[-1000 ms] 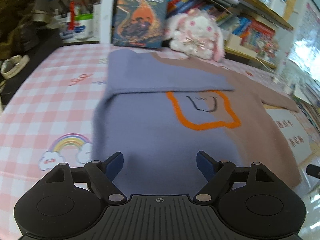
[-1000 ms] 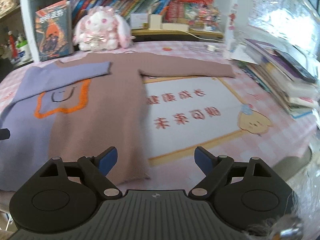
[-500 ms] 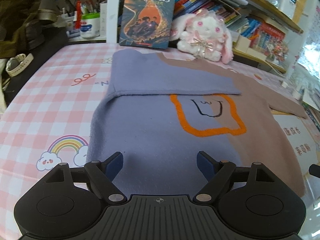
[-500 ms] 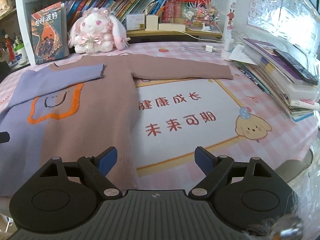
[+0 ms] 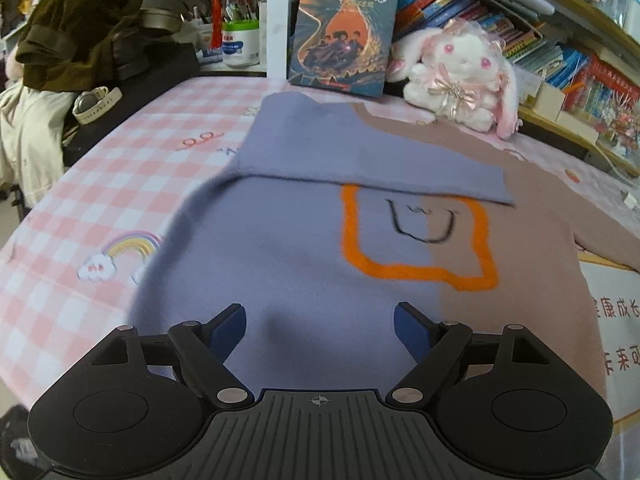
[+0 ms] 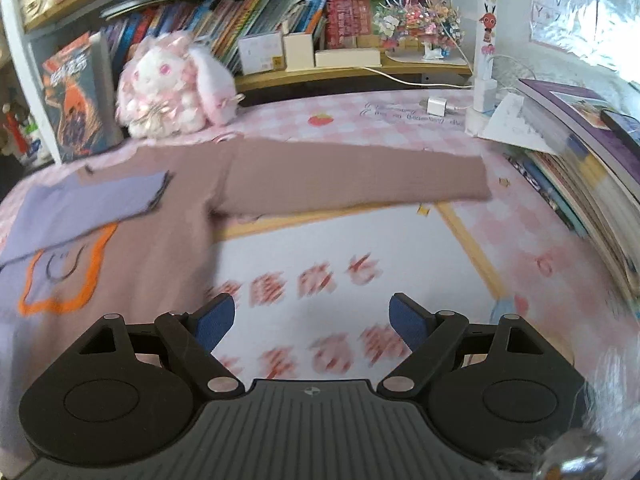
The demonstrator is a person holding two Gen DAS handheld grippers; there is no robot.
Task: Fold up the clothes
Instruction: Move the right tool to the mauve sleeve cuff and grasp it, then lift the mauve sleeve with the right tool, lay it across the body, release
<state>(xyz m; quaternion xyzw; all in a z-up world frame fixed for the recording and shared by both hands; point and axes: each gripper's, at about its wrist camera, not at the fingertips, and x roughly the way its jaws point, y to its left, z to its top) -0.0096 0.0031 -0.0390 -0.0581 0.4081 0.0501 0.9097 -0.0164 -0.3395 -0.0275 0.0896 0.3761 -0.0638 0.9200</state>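
Looking along the left gripper in the left wrist view: jaws spread wide, holding nothing, hovering over the sweater near the desk's front edge. The sweater lies flat, half lavender, half mauve, w/ an orange-outlined face in the middle. Its lavender sleeve is already folded across the chest, cuff past the centre seam. A book and plush rabbit stand at the back edge.

Right wrist view: right gripper also wide open and empty, above the printed mat, beside the sweater's right side. The mauve sleeve lies stretched straight out toward the desk's right edge, near a book stack.

Judged progress: one sleeve in; the other sleeve and body folds are left.
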